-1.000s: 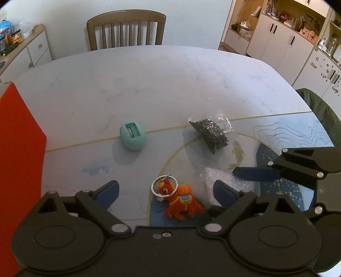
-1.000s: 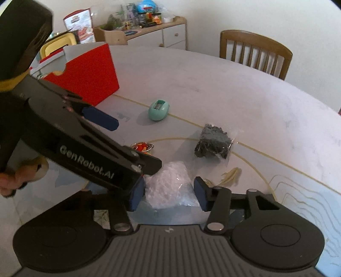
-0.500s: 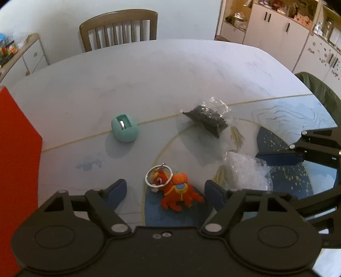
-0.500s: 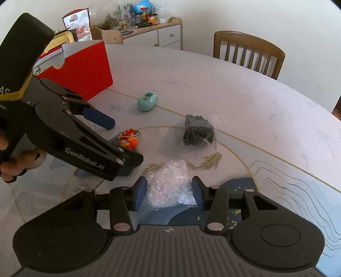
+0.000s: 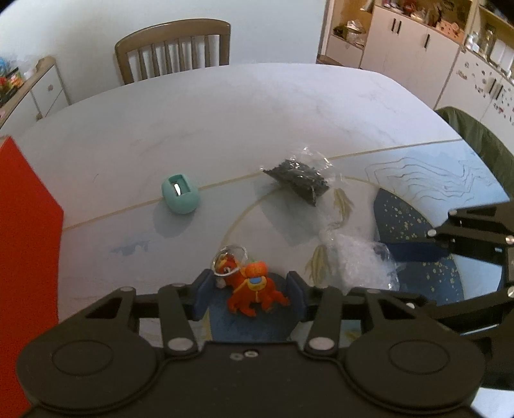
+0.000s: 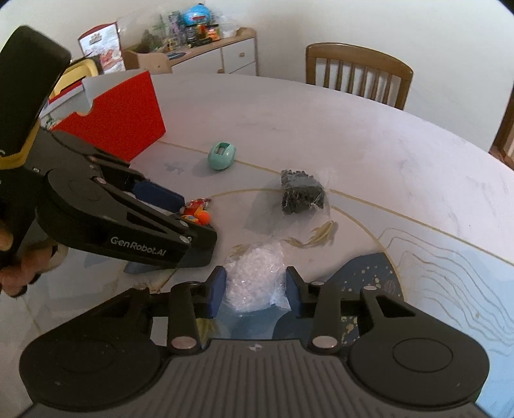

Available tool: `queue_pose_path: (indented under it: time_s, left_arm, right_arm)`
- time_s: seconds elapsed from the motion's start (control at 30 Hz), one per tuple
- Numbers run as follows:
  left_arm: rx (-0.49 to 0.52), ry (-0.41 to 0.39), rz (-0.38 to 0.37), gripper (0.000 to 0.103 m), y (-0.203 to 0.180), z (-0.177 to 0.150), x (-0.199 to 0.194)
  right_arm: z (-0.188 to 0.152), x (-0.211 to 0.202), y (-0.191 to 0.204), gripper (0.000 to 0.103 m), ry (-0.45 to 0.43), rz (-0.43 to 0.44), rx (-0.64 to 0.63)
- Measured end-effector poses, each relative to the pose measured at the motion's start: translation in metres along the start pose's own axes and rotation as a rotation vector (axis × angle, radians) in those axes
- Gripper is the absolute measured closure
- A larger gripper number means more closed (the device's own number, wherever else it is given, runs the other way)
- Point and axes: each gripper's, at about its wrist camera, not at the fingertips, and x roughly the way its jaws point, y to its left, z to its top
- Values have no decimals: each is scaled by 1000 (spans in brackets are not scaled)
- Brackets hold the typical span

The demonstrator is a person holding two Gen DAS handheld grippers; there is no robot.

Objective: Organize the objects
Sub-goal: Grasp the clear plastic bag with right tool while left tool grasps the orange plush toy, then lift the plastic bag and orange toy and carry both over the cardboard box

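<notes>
Red box (image 5: 25, 244) cut off by left edge in left wrist view; its inside is not visible in either view. Orange plush keychain (image 6: 196, 214) mostly hidden behind left hand-held gripper (image 6: 180, 222) in right wrist view. Right hand-held gripper (image 5: 417, 254) cut off at right edge in left wrist view. Contents of dark bag (image 6: 300, 194) too small to identify. Sideboard clutter (image 6: 189, 25) too small to identify. Person's hand (image 6: 16, 270) cut off at left edge.
</notes>
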Motion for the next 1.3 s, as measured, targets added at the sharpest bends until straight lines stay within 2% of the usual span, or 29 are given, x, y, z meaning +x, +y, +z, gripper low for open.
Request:
queue_pose_path:
  time_s: [0.13,0.4,0.43,1.0,1.3]
  left_arm:
    - [-43,0,-22,56,9,-3,-7]
    - [-54,-19,-51,57,17,-6,-30]
    - [-54,-24,-54,70,18,-6,-35]
    - [-48,-27,-126,70,48,-24,-72]
    - [-48,-97,-154,70,73,-7,-122]
  right_arm:
    - [0,-7,4,65,-7,-4,30]
    - [8,-28,20,65,-36,3,48]
    - [10,-32,22,65,-40,3,50]
    - [19,-66,51,65,-78,-33,100]
    - [47,-88,77,65,-124,-30,79]
